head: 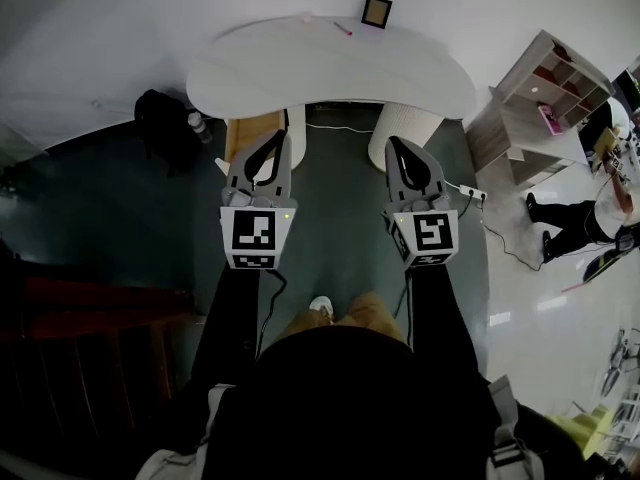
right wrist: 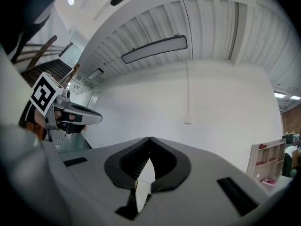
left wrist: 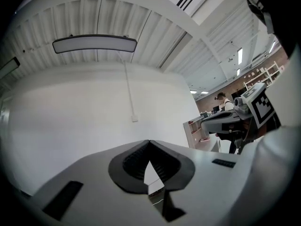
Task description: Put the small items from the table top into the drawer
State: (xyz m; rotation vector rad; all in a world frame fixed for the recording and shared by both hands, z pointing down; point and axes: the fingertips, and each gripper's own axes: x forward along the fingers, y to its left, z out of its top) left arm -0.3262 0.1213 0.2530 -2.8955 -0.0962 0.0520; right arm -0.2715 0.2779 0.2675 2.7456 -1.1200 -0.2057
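A white curved table (head: 330, 73) stands ahead of me in the head view. On its far edge are a small framed picture (head: 377, 11) and a thin pink item (head: 343, 29). Under its left side sits a wooden unit (head: 248, 131); whether it has a drawer I cannot tell. My left gripper (head: 276, 140) is held level, short of the table, its jaws shut with nothing between them. My right gripper (head: 396, 144) is beside it, also shut and empty. In the left gripper view the left gripper (left wrist: 149, 142) faces a white wall, and in the right gripper view the right gripper (right wrist: 150, 139) does too.
A black bag (head: 163, 123) and a bottle (head: 199, 126) lie on the floor left of the table. A power strip (head: 470, 193) with cables lies at the right, near a shelf unit (head: 545, 93) and a person (head: 580, 218). Dark wooden stairs (head: 90, 328) are at my left.
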